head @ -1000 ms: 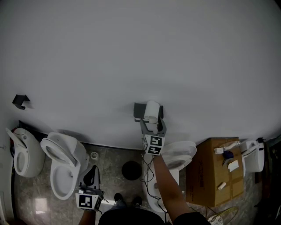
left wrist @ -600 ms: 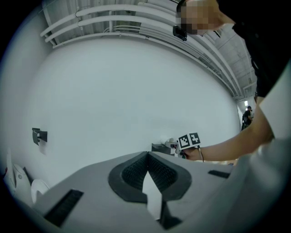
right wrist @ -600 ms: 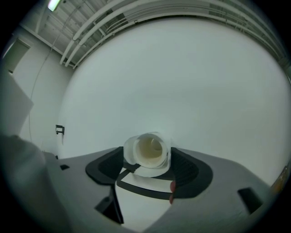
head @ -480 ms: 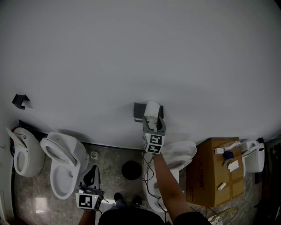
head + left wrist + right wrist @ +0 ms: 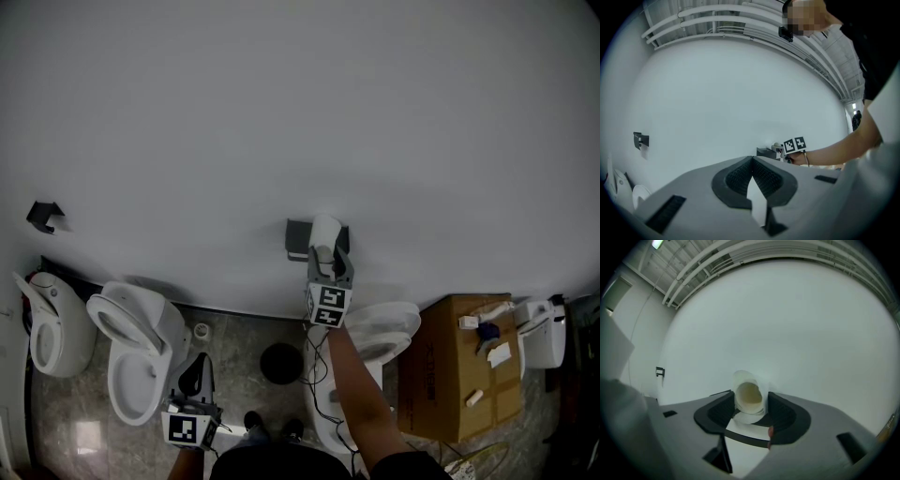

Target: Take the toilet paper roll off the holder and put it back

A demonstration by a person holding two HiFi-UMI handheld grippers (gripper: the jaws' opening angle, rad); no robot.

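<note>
A white toilet paper roll (image 5: 325, 228) hangs on a dark holder (image 5: 297, 237) on the white wall. My right gripper (image 5: 327, 251) reaches up to it, and its jaws are closing around the roll. In the right gripper view the roll (image 5: 750, 384) sits end-on between the two dark pads (image 5: 721, 409), which touch its sides and squeeze it slightly oval. My left gripper (image 5: 198, 369) hangs low near the floor, shut and holding nothing; in its own view the left gripper (image 5: 752, 160) has its pads meeting at the tip.
A toilet (image 5: 131, 349) and a second fixture (image 5: 42, 326) stand at the left. Another toilet (image 5: 386, 330) is below the right arm, with a cardboard box (image 5: 441, 375) beside it. A black round object (image 5: 281, 363) lies on the floor. A small black bracket (image 5: 44, 217) is on the wall.
The right gripper has moved up along the wall onto the roll and its jaws have narrowed around it. The left gripper has stayed put.
</note>
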